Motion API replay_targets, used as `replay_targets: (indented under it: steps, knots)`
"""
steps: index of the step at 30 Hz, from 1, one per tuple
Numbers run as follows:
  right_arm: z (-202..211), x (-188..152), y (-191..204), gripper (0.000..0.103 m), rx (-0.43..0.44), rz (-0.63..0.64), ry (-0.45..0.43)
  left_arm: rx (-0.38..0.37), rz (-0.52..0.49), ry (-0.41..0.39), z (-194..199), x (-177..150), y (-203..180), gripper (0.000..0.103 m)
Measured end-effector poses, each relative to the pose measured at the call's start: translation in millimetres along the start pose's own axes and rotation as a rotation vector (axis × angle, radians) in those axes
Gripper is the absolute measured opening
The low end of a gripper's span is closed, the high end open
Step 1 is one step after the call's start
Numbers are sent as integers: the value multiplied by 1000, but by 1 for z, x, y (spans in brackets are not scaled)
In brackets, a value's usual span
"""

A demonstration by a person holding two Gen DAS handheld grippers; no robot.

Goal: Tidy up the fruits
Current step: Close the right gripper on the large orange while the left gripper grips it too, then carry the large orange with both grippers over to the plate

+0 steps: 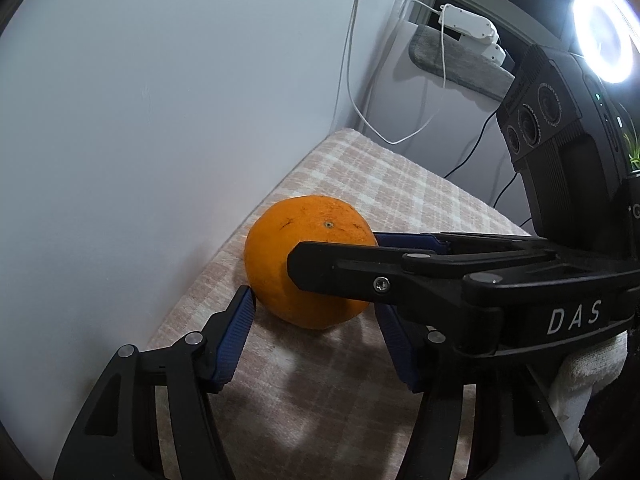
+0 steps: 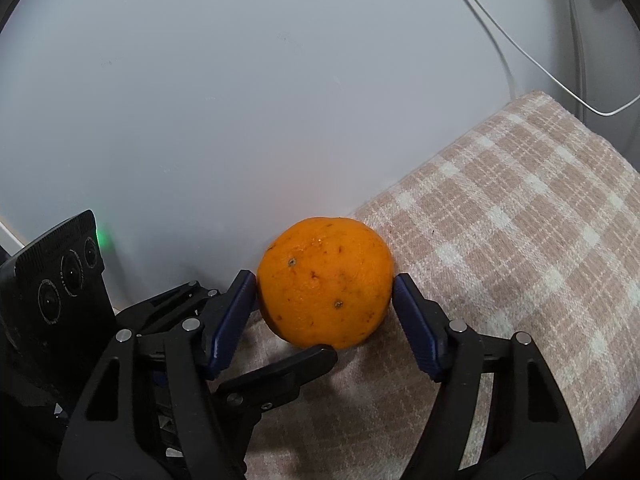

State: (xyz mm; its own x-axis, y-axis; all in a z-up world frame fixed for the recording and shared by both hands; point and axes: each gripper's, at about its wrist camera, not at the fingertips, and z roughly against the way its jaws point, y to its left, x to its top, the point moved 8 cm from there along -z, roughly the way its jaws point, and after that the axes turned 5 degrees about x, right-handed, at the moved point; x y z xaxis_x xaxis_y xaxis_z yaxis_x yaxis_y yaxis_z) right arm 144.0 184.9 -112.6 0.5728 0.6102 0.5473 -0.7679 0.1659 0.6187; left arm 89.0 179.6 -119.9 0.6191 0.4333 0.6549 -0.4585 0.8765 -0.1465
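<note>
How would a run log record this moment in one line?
task: organize fruits | orange: on plaid cloth by wall | right gripper: pads flank orange, contact unclear | left gripper: open, tips beside orange
</note>
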Motion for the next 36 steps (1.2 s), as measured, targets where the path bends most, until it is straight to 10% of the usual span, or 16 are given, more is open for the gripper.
replay_targets:
  steps: [36]
  knots:
    - [173, -66, 1, 73, -178, -65, -211, -210, -190, -84, 61, -18, -153, 61]
